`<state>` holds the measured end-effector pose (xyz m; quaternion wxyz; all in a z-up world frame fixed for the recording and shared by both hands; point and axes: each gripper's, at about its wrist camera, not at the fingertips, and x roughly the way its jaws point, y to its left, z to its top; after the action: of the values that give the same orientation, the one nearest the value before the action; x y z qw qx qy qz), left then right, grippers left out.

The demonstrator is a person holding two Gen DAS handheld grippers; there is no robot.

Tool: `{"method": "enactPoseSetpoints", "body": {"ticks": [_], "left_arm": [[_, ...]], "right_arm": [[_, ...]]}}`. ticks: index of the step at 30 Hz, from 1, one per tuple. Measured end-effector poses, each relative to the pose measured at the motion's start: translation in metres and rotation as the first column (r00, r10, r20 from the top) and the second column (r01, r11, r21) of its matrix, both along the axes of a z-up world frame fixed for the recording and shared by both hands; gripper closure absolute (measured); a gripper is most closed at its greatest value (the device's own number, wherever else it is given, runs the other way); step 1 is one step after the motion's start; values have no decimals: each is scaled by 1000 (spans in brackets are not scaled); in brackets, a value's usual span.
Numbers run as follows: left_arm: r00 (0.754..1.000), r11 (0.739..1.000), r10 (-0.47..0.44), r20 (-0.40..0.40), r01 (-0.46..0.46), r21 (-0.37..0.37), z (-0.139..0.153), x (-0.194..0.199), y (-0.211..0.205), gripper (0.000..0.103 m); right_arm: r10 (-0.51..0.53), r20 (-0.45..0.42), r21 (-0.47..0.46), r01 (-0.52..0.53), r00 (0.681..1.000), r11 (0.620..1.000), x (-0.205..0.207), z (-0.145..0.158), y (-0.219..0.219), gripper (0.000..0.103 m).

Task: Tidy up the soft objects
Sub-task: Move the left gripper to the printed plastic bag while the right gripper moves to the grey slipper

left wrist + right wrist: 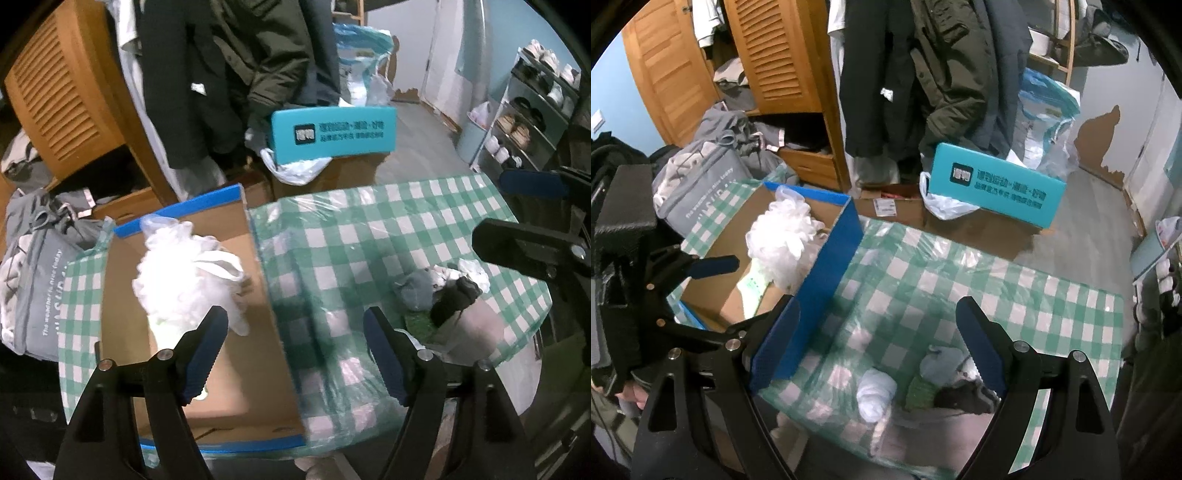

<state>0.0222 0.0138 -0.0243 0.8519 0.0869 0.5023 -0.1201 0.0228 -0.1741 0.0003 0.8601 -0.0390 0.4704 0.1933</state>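
Dim cool indoor light, fisheye-warped dark corners, slight motion blur, glare on plastic

Upper left: louvred wooden wardrobe (768, 55). Top centre: hanging dark coats (923, 74). Centre: teal printed box (332, 133). Right edge: shoe rack (532, 110).

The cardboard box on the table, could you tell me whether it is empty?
Not empty: the cardboard box holds a white mesh bath pouf.

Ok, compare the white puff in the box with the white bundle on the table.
The white puff is frilly and spread out, while the white bundle is smooth and tightly rolled. The puff looks larger. It sits inside the cardboard box; the bundle lies on the checked tablecloth beside other small items. Both are white, soft and ungripped.
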Motion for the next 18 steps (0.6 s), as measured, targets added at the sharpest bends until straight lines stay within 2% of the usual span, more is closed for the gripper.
{"method": "enactPoseSetpoints", "body": {"ticks": [6, 18], "left_arm": [[999, 999, -37, -35, 38, 34, -15, 1, -26, 26], [976, 994, -94, -198, 102, 31, -62, 1, -69, 25]], "right_arm": [[-50, -26, -14, 49, 998, 999, -1, -15, -30, 16], [-193, -99, -48, 189, 976, 981, -1, -52, -100, 16]]}}
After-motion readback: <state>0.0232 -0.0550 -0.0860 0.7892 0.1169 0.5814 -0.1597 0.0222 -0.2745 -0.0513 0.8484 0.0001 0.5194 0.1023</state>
